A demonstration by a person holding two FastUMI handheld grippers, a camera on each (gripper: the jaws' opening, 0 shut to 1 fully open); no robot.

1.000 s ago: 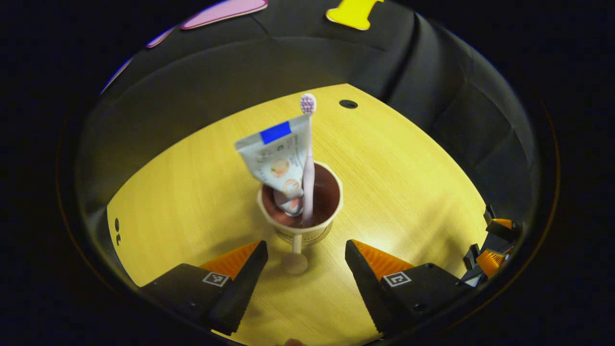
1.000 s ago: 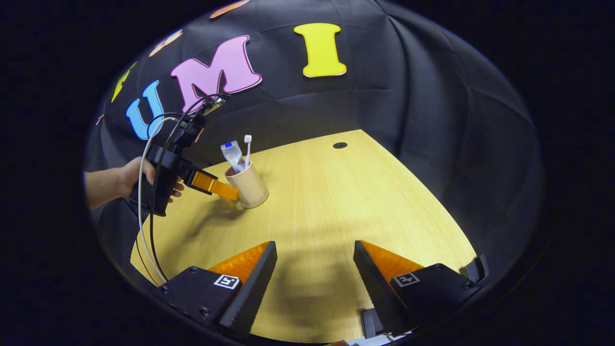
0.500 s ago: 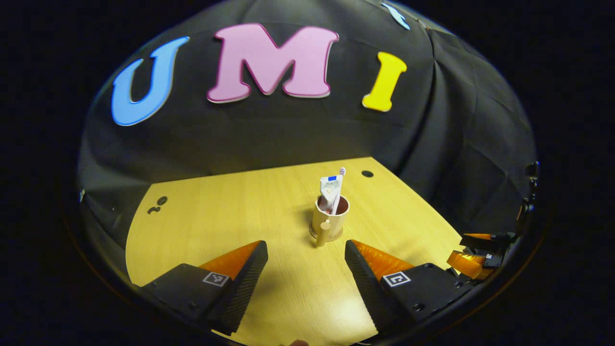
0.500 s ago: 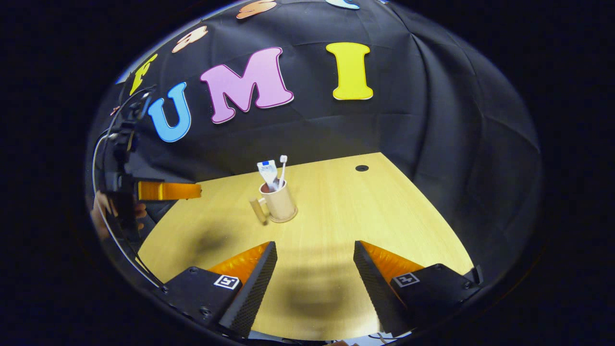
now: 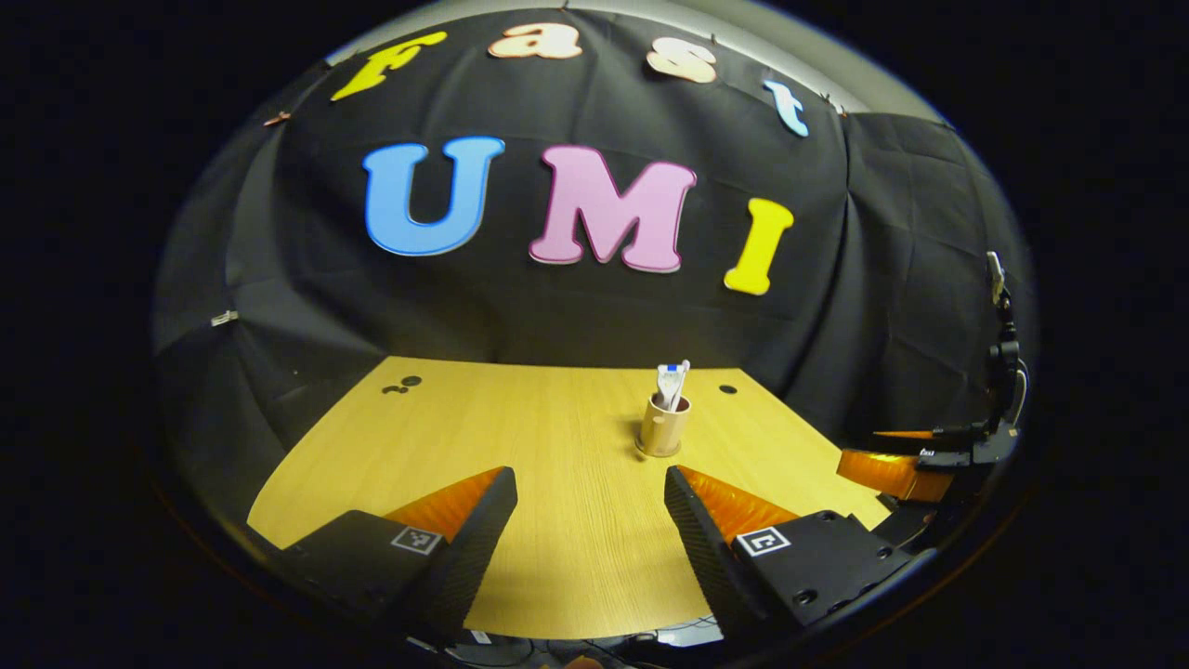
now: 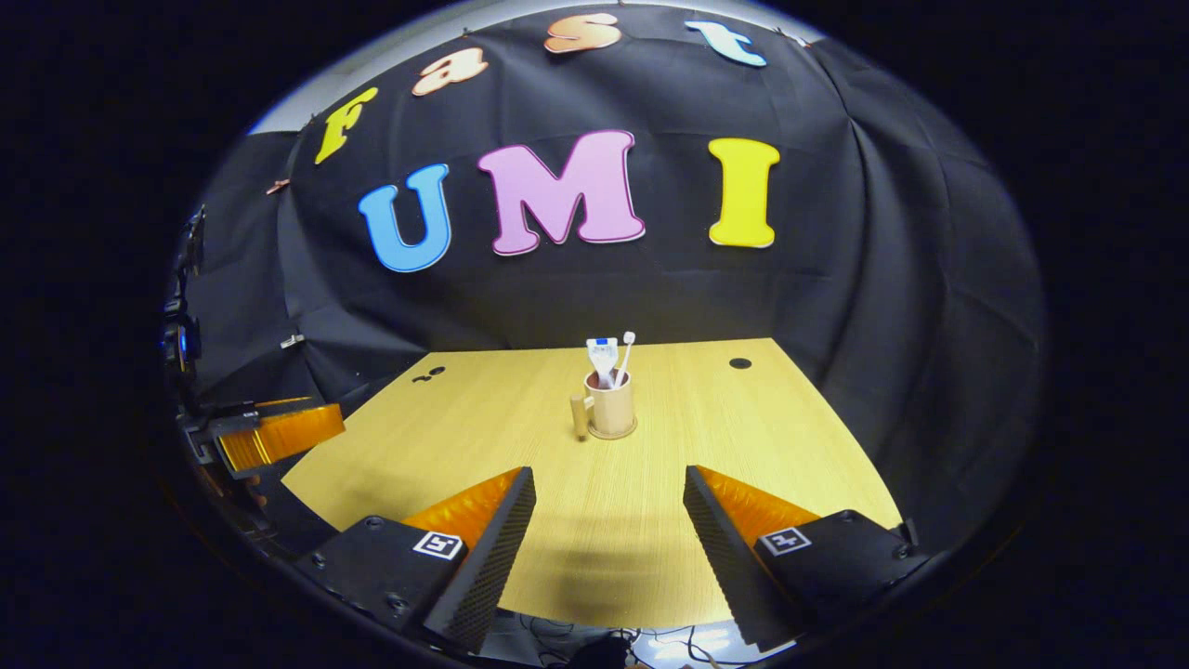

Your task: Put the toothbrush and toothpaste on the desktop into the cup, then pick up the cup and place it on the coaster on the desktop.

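A beige cup [image 5: 662,430] [image 6: 610,406] with a handle stands upright near the middle of the wooden desktop [image 5: 520,437] [image 6: 762,437], resting on a thin round coaster [image 6: 615,434]. A toothpaste tube [image 6: 602,358] and a toothbrush [image 6: 625,351] stick up out of the cup. My left gripper [image 5: 589,506] hangs open over the desk's near edge, well back from the cup, nothing between its fingers. My right gripper [image 6: 608,506] is open too, also far from the cup. In the left gripper view the right gripper [image 5: 896,465] shows at the right edge; in the right gripper view the left gripper [image 6: 279,432] shows at the left.
A cable hole [image 6: 740,363] [image 5: 728,389] lies near the desk's far right corner, and small dark marks [image 5: 401,384] [image 6: 429,373] sit at the far left. Black cloth walls close the booth behind and on both sides.
Both grippers have pulled back from the cup toward the desk's near edge. The left gripper, earlier right at the cup, is now far from it. The cup stays put.
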